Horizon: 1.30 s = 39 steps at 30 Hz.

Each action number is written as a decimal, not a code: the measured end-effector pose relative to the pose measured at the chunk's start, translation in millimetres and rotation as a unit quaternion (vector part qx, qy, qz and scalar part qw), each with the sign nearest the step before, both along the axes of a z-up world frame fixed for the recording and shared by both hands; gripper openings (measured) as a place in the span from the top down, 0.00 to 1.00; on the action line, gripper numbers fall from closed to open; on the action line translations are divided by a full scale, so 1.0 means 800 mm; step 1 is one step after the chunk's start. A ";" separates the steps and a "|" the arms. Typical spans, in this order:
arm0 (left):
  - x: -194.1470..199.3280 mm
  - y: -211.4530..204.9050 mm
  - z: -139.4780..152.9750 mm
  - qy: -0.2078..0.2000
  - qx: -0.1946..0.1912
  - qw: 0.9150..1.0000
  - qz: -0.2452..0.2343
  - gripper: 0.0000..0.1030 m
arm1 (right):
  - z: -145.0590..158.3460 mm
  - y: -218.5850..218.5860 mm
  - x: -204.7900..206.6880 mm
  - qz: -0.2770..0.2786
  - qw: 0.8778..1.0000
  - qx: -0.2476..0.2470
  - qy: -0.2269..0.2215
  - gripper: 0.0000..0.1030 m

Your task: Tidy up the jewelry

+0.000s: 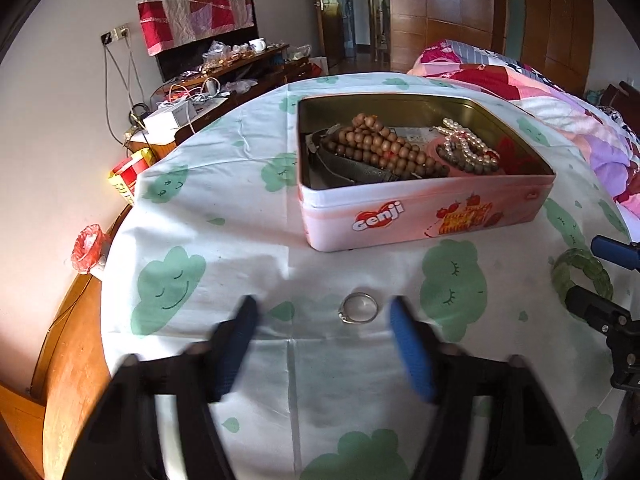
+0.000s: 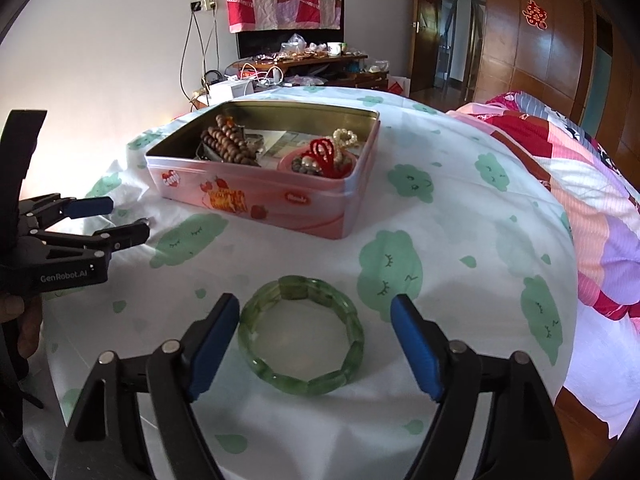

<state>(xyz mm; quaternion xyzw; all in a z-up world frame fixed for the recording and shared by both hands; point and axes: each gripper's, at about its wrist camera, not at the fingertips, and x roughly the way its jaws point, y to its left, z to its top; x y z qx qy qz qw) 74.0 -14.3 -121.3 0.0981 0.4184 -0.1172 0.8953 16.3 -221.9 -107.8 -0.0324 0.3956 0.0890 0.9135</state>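
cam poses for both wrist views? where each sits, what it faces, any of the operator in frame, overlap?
Left wrist: on the left tool, angled down at the silver ring between its open fingers; right tool at the right edge.
Right wrist: on the right tool, angled down at the green bangle, fingers open either side; left tool and a hand at the left.
Shared: pink tin, bangle, cloud-print cloth, bed, cluttered desk.

Right gripper (image 2: 316, 312) jaws wide, either side of green bangle (image 2: 301, 334) — not touching; pink tin (image 2: 280, 196) behind w/ beads.
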 end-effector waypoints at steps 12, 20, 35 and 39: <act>-0.008 -0.006 0.000 0.004 -0.012 0.999 -0.030 0.85 | -0.009 0.005 0.000 0.014 1.000 -0.005 0.009 0.39; -0.012 0.001 0.003 0.011 -0.023 0.999 -0.035 1.00 | -0.009 0.010 -0.001 0.027 1.000 -0.011 0.011 0.73; -0.019 0.019 0.026 -0.002 -0.054 0.998 -0.032 1.00 | 0.002 0.016 -0.010 0.043 0.999 -0.008 -0.005 0.79; -0.012 0.011 0.025 -0.005 -0.051 0.998 -0.023 0.98 | 0.001 0.019 -0.009 0.047 0.999 -0.011 -0.004 0.79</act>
